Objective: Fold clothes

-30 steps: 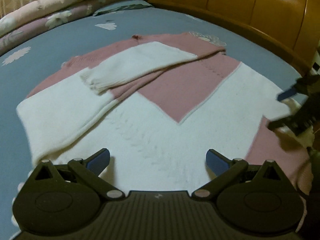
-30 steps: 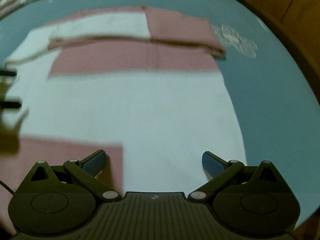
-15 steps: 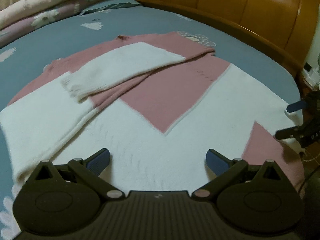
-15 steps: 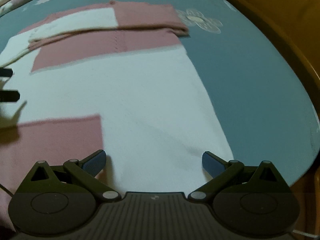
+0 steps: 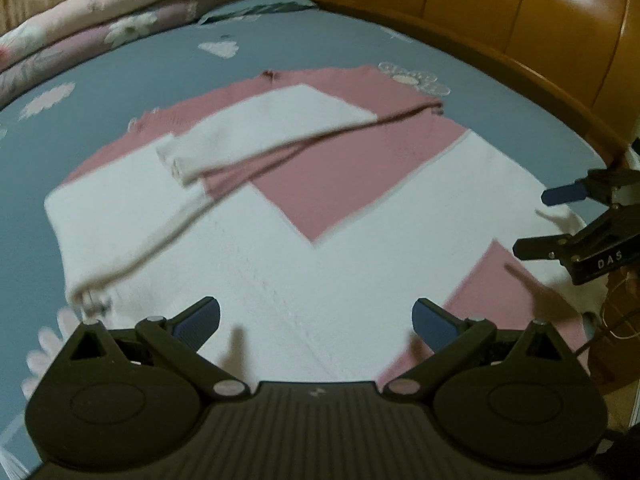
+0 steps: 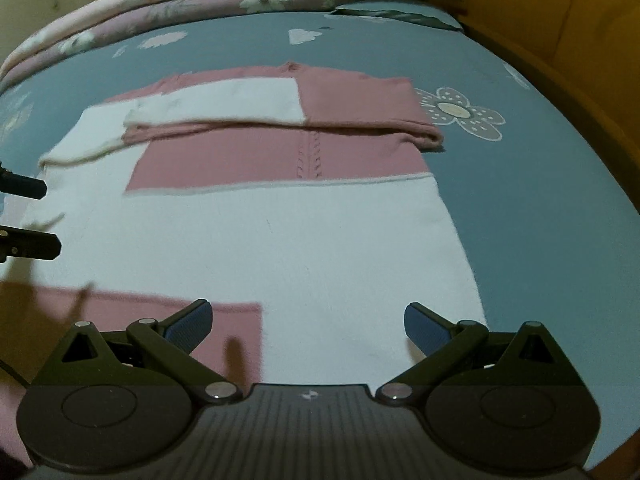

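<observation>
A pink and white knitted sweater (image 5: 320, 216) lies flat on the bed, both sleeves folded across its chest; the right wrist view shows the same sweater (image 6: 280, 232). My left gripper (image 5: 316, 316) hovers open over the white hem area with nothing between its fingers. My right gripper (image 6: 306, 322) is open too, above the hem near the pink corner patch (image 6: 140, 312). The right gripper (image 5: 540, 220) shows at the right edge of the left wrist view. The left gripper (image 6: 44, 216) shows at the left edge of the right wrist view.
The sweater lies on a grey-blue floral bedsheet (image 6: 540, 200). Folded quilts and pillows (image 5: 120, 8) are stacked at the far end. A curved wooden bed frame (image 5: 520, 40) runs along the right side. The bed's edge is close on the right.
Both grippers have pulled back and lifted, so more of the sweater and bed shows. The sweater itself has not moved. Both stay open.
</observation>
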`<state>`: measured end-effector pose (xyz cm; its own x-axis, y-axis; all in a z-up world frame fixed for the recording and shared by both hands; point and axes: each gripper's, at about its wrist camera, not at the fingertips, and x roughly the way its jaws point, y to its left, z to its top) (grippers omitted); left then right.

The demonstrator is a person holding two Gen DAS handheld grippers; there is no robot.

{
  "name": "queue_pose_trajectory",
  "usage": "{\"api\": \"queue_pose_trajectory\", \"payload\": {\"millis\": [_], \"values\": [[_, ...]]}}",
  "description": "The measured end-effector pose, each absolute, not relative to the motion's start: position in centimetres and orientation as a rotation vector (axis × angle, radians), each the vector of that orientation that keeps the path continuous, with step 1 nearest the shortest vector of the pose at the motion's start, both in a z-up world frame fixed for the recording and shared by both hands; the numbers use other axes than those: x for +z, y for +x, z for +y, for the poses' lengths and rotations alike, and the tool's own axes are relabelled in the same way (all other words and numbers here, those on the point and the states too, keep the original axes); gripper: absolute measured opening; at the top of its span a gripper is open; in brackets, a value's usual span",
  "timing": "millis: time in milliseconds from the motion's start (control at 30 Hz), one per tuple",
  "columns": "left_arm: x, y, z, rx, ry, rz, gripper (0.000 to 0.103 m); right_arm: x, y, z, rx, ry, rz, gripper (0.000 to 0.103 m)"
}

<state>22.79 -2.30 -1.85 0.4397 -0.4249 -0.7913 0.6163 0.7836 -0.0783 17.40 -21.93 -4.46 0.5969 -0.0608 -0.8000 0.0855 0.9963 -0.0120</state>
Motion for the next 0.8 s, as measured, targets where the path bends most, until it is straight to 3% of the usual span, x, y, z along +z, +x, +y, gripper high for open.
{"api": "queue_pose_trajectory", "payload": {"millis": [500, 700, 800], "values": [[-4.5, 15.4, -4.0, -0.311, 0.140, 0.970, 0.102, -7.4, 15.0, -24.9, 0.215, -0.055, 0.888, 0.103], [-4.4, 14.7, -4.0, -0.216, 0.054, 0.988, 0.102, -5.7, 15.8, -25.9, 0.323, -0.111, 0.933, 0.103], [-4.6, 14.5, -4.0, -0.187, 0.031, 0.989, 0.102, -3.7, 18.2, -26.7, 0.302, -0.105, 0.823, 0.103]]}}
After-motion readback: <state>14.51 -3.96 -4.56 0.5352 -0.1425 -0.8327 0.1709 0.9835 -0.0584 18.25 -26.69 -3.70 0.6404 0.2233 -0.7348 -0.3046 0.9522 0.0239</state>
